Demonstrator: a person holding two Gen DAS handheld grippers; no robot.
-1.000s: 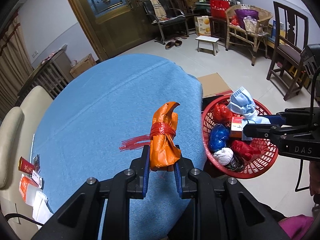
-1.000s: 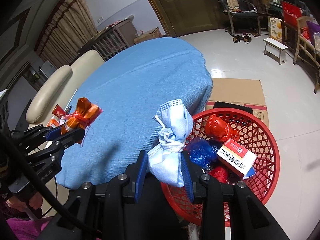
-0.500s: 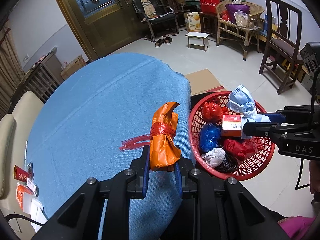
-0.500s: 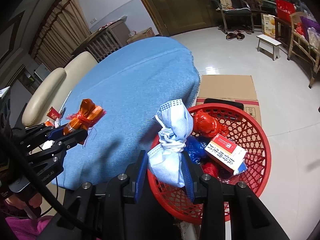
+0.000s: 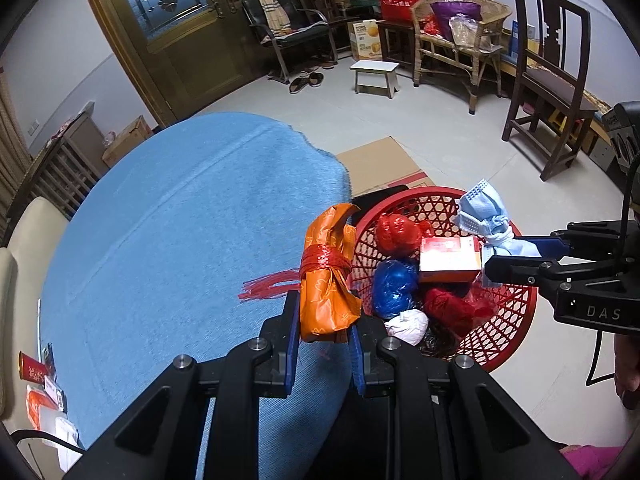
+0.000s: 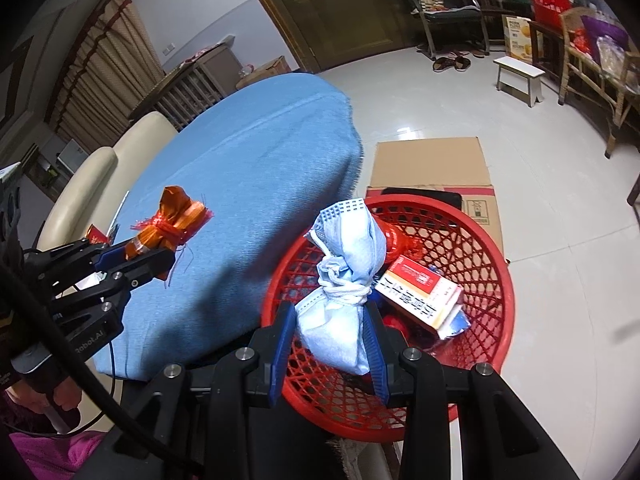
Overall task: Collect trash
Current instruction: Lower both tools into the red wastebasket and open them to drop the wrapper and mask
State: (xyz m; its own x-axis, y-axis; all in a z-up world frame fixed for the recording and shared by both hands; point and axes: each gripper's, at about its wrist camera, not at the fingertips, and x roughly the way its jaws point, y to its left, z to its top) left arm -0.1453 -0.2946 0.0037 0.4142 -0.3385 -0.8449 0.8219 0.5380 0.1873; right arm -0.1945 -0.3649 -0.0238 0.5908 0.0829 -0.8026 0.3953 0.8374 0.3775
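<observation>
tabletop (image 5: 168,240): blue cloth, bare in the middle | red basket (image 6: 492,264): on the floor beside the tabletop edge, holds tied bags and a carton | right claw (image 6: 330,332): tilted down above the basket, clamped on a knotted blue mask bundle (image 6: 344,280) | left claw (image 5: 324,320): tilted down at the tabletop edge, clamped on an orange wrapper bundle (image 5: 326,276).

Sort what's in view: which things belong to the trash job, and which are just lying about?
Job:
- orange bundle, held in the left claw
- blue mask, held in the right claw
- red basket, already holding a red-and-white box

Lying about:
- flat cardboard
- white stool
- slippers
</observation>
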